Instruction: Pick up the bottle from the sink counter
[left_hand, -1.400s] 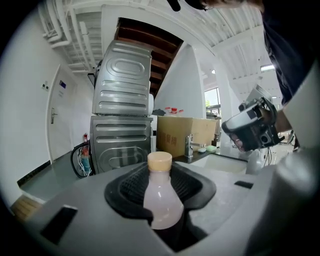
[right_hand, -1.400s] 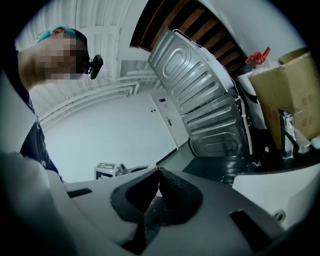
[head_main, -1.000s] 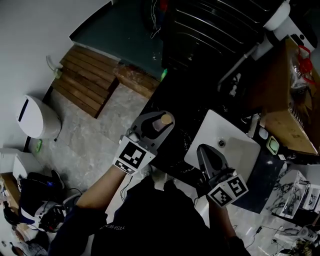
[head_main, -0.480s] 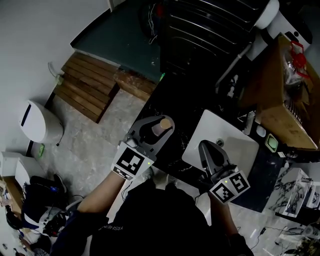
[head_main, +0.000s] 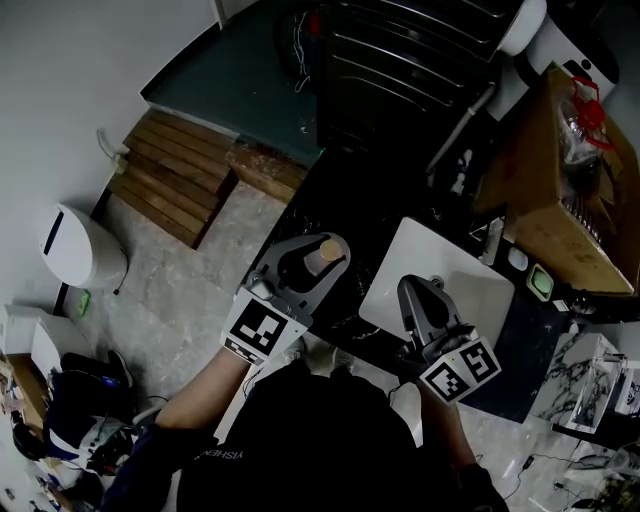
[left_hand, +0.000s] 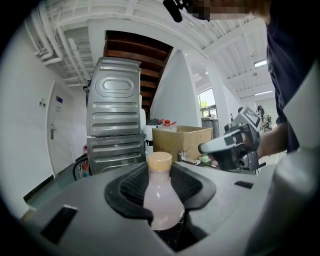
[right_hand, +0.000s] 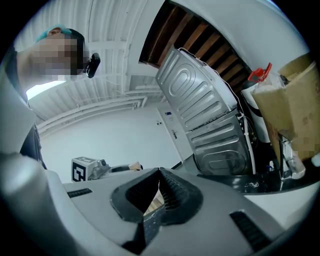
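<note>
Bottle, pale pink plastic with tan cap (left_hand: 160, 195), is standing upright in your left gripper (head_main: 300, 262), which is pinching it over the black surface (head_main: 345, 200) edge. Your right gripper (head_main: 412, 293) is hanging pressed together, empty, over the white sink (head_main: 465, 275).

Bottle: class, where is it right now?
In the left gripper view the bottle stands upright, gripped by the left gripper. In the head view it is at the dark counter edge, left of the white sink.

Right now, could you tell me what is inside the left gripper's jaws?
A pale bottle with a tan cap, clamped by the left gripper; the jaws cover its base.
</note>
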